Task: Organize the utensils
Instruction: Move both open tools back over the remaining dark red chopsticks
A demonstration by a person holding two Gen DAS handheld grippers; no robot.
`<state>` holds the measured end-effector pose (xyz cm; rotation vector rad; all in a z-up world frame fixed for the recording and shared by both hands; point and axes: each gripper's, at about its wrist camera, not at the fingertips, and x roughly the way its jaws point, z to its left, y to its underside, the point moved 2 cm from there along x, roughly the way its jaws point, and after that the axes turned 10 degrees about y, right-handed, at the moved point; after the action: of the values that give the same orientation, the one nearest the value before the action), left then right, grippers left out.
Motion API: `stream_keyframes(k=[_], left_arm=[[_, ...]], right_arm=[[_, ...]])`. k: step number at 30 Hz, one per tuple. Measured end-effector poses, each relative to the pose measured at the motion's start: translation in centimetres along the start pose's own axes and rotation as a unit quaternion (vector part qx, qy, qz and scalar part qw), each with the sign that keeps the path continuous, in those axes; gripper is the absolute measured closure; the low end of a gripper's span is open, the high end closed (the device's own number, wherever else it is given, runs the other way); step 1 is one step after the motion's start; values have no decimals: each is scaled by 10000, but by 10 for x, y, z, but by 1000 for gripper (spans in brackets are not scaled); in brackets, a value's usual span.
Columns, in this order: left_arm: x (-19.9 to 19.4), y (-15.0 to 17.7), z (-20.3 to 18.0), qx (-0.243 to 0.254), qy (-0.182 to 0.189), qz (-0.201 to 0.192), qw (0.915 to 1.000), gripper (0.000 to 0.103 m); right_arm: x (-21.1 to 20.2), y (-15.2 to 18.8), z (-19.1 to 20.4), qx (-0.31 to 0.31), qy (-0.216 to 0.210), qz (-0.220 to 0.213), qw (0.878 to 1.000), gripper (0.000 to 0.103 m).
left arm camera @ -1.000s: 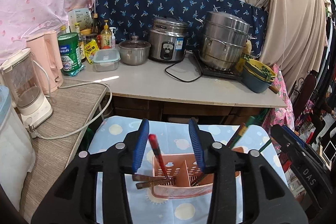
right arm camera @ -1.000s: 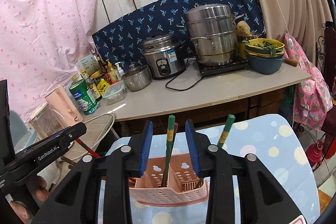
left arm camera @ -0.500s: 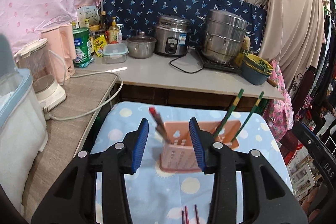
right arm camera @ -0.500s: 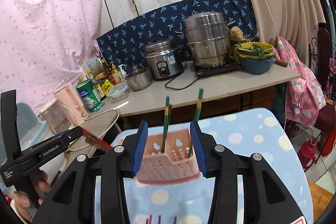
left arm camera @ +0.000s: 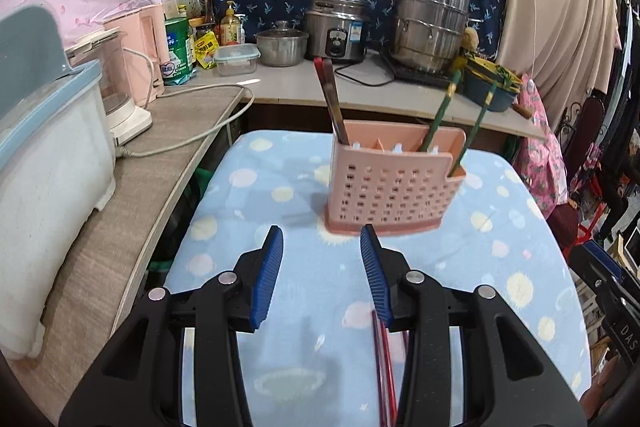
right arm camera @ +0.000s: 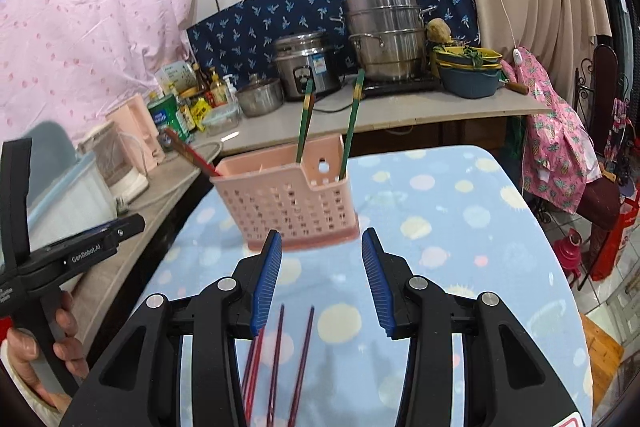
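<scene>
- The left tongs (left arm camera: 322, 271) stand open and hold nothing; the right tongs (right arm camera: 322, 273) likewise gape, empty
- The pink utensil caddy (right arm camera: 286, 199) stands upright on the blue spotted cloth (right arm camera: 460, 235), ahead of both tongs and apart from them
- In it already: red chopsticks (left arm camera: 330, 99) leaning in the left compartment; green chopsticks (right arm camera: 306, 125) tilted in the right-hand part
- The loose dark-red chopsticks (right arm camera: 276, 359) lie flat on the cloth, below and between the fingers of the right tongs, toward the left finger; their long axis runs away from the camera toward the caddy, roughly in line with the tongs
- In the left wrist view the same sticks show only as a red sliver (left arm camera: 382, 359) beside the right finger, mostly hidden; so the right tongs seem the nearer and better placed, in my judgement
- The coming move likely calls for lowering onto the sticks; since they lie along the fingers and not across the gap, a turn of the wrist may be needed to pinch them crosswise
- Thin sticks on soft cloth may roll or slip out singly
- Beyond the cloth runs a grey counter (right arm camera: 400, 111) with a rice cooker (right arm camera: 306, 65), a steel steamer pot (right arm camera: 384, 27) and bowls; dark floral fabric and pink sheeting hang behind
</scene>
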<state>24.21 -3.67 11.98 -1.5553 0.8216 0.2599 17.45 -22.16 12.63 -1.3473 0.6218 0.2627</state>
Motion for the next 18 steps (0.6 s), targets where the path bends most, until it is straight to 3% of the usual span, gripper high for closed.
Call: stream_keyframes(k=[18], left_arm=[[-13, 93, -9, 81, -139, 600, 9981, 65]], right_arm=[[-24, 97, 2, -331, 118, 563, 9978, 62]])
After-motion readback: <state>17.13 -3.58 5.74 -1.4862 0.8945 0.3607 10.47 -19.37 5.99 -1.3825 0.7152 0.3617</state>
